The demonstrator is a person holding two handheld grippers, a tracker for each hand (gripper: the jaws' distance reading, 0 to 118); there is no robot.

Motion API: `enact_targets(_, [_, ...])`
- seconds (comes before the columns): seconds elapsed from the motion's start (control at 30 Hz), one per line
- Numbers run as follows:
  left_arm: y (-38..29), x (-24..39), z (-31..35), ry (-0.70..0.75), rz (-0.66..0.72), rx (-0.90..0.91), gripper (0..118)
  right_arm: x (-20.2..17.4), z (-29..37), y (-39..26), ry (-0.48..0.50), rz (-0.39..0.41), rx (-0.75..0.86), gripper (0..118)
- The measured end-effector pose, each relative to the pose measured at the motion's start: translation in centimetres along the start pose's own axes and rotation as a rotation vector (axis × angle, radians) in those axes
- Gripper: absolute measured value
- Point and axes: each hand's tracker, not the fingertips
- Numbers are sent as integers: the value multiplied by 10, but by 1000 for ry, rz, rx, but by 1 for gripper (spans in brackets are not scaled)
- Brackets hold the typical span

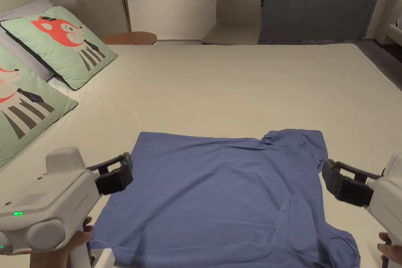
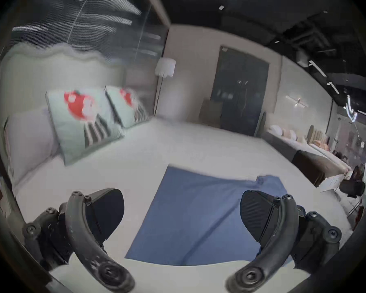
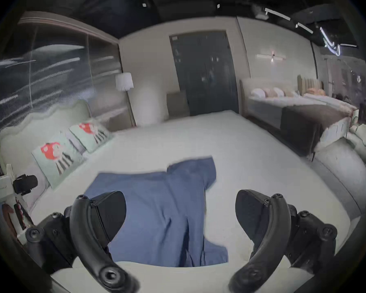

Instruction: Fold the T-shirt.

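Flat now: blue shirt lies spread on the near part of the bed, hem toward the pillows, collar end toward the right. Far edge runs fairly straight across; the far sleeve juts out at the far right corner. Near sleeve is folded in over the body, leaving a raised crease on the right half. Near right corner reaches almost to the bed's near edge.

Left gripper hovers just off the hem edge at the shirt's left side, jaws spread wide, nothing between them. In the left gripper view its jaws frame the hem corner and a long diagonal crease; bare sheet lies under the left jaw.

Right gripper sits just beside the collar end, below the far sleeve, jaws also wide and empty. In the right gripper view the shirt's right half lies between the jaws and the far sleeve points away; the sheet right of the shirt is bare out to the bed's edge.

Room: wide stretch of bare sheet beyond the shirt, all the way to the far edge. Pillows sit well apart on the left. A chair stands past the far edge, a small round table by the far left corner. A hand shows under the left gripper.
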Motion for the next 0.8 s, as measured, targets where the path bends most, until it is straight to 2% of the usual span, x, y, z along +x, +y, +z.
enact_targets(0.1, [18,29,5,-13,-53,77,109,-13,4,17,-29,37,81,107])
enact_targets(0.17, [24,44,8,-1,-67,112,107,-22,7,24,-49,69,121,95])
enact_targets(0.23, [24,55,7,3,-71,140,102,-29,9,26,-88,117,149,75])
enact_targets(0.27, [23,58,7,-1,-73,147,90,-31,7,25,-103,135,158,62])
enact_targets(0.33, [19,55,0,-17,-72,163,49,-36,7,23,-121,168,179,32])
enact_targets(0.37, [18,57,-1,-19,-72,164,38,-38,7,22,-131,180,193,25])
enact_targets(0.4, [17,58,-2,-21,-73,162,38,-37,3,18,-141,182,196,25])
enact_targets(0.43, [15,54,-8,-23,-70,154,0,-36,0,16,-155,184,194,1])
enact_targets(0.67, [14,49,-32,-31,-84,70,0,-33,-12,14,-130,182,180,0])
enact_targets(0.8, [25,39,-69,-29,-96,-49,0,-29,-26,15,-124,182,167,0])
